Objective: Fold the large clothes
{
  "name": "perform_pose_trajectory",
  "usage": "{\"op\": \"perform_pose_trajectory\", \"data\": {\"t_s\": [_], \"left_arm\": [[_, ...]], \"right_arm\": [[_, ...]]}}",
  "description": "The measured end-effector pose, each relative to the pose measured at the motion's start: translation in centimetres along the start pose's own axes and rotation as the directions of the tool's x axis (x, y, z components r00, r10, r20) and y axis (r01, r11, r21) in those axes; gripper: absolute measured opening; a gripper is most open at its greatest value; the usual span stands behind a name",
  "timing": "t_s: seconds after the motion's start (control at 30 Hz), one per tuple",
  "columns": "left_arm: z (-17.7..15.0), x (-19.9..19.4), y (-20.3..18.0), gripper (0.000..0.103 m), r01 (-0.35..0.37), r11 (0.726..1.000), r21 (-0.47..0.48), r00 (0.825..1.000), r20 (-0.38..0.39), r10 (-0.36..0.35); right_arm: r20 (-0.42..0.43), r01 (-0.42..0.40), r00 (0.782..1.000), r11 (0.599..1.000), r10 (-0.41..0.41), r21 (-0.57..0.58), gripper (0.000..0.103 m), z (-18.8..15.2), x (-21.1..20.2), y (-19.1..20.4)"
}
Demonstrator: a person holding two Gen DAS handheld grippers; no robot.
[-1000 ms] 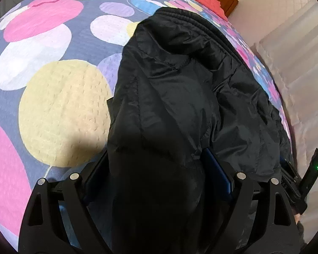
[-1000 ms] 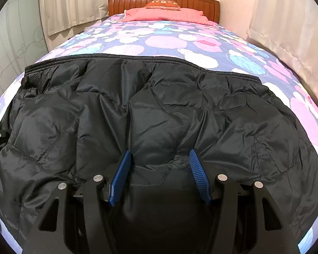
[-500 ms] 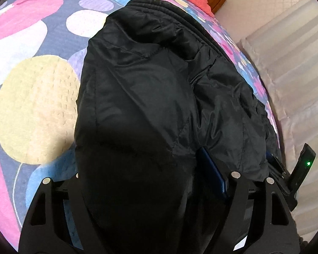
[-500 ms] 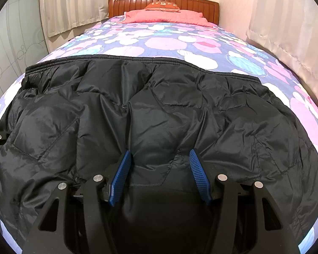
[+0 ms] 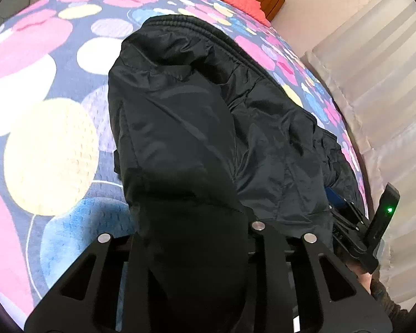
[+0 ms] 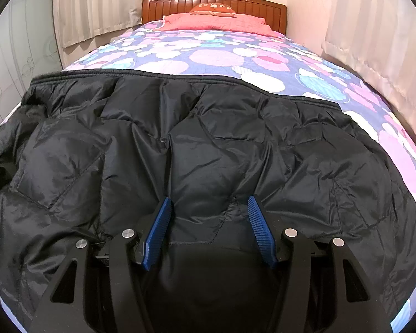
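Note:
A black puffer jacket (image 6: 235,144) lies spread across the foot of the bed, hem toward the headboard. In the left wrist view a bunched fold of the jacket (image 5: 180,116) rises off the bedspread and drapes over my left gripper (image 5: 191,222). Its jaws are closing tight on that fold, and the cloth hides its pads. My right gripper (image 6: 208,211) holds the jacket's near edge. The padded cloth fills the gap between its blue pads (image 6: 160,222). The right gripper also shows at the left wrist view's right edge (image 5: 346,216).
The bedspread (image 5: 50,152) with coloured circles covers the whole bed. A red pillow (image 6: 216,23) and a wooden headboard (image 6: 213,0) stand at the far end. Curtains (image 6: 374,41) hang close along the right side, and a person's hand (image 5: 366,280) grips the right tool.
The left gripper's jaws have drawn together on the jacket fold and lifted it, carrying it rightward over the jacket. The right gripper and its hold have stayed put.

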State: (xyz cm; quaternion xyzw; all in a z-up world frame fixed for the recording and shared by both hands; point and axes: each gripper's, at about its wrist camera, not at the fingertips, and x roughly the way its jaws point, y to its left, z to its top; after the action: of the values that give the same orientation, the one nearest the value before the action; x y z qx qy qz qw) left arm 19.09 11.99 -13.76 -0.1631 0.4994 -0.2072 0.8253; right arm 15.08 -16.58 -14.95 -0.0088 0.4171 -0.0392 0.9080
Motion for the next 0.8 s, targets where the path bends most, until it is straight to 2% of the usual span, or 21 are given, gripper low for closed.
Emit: {"op": "perform_pose_trajectory", "data": {"t_s": [0.13, 0.33, 0.53, 0.67, 0.8], "left_arm": [[0.0, -0.5, -1.4, 0.022, -0.042, 0.999, 0.024, 0.999, 0.018, 0.041], [-0.2, -1.6, -2.1, 0.02, -0.068, 0.998, 0.01, 0.997, 0.043, 0.067], [-0.1, -3.7, -5.9, 0.018, -0.098, 0.993, 0.058, 0.992, 0.087, 0.093], [-0.3, -3.8, -8.8, 0.018, -0.127, 0.988, 0.091, 0.987, 0.107, 0.117], [-0.9, -3.8, -11.6, 0.018, -0.153, 0.981, 0.123, 0.983, 0.125, 0.137]], "right_arm": [[0.001, -0.003, 1.0, 1.0, 0.003, 0.003, 0.057, -0.1, 0.0, 0.1], [0.003, -0.003, 1.0, 1.0, 0.003, 0.006, 0.057, -0.1, 0.0, 0.2], [0.009, -0.006, 1.0, 1.0, 0.006, 0.009, 0.058, 0.2, -0.2, 0.0], [0.012, -0.017, 1.0, 0.999, 0.017, 0.039, 0.058, 0.7, -1.6, -1.5], [0.061, -0.004, 0.998, 0.998, 0.0, 0.058, 0.06, 0.8, -3.9, -4.3]]}}
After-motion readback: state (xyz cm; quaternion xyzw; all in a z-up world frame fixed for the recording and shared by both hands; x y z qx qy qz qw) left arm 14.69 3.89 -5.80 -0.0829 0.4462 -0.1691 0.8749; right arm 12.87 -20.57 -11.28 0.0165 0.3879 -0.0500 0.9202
